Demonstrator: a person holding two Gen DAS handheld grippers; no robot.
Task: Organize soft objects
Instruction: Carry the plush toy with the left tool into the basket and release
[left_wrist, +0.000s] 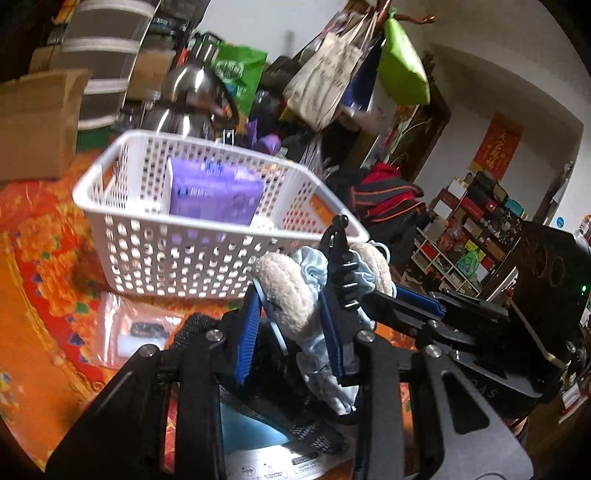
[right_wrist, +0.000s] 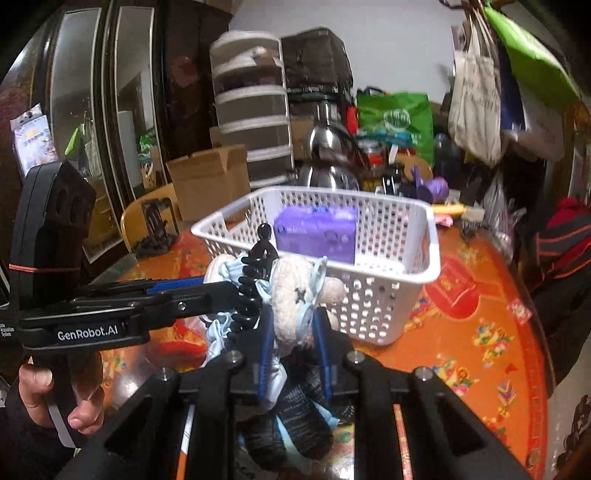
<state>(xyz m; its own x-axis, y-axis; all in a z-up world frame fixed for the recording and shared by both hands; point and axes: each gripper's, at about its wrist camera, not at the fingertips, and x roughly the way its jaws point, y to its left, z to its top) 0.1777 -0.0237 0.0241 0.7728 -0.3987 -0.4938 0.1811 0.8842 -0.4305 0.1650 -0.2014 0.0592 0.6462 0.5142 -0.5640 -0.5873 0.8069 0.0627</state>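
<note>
Here both grippers' fingers (left_wrist: 291, 314) (right_wrist: 291, 328) clamp 1 scrunchie bundle (left_wrist: 288, 291) beside basket (left_wrist: 207, 254).

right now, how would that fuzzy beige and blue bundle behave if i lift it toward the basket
The fuzzy bundle probably flops: blue fabric hangs limp below the left gripper. It looks plush, so likely light and squashes between the right gripper's pads. The black claw clip on it seems rigid and might snag the white basket's holes.

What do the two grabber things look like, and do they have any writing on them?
Both are black metal frames with silver screws and blue ribbed pads inside the fingers. The left gripper has white "GenRobot.AI" lettering on its side, an orange band round its black handle, and a bare hand holding it. The right gripper shows a small green light.
</note>
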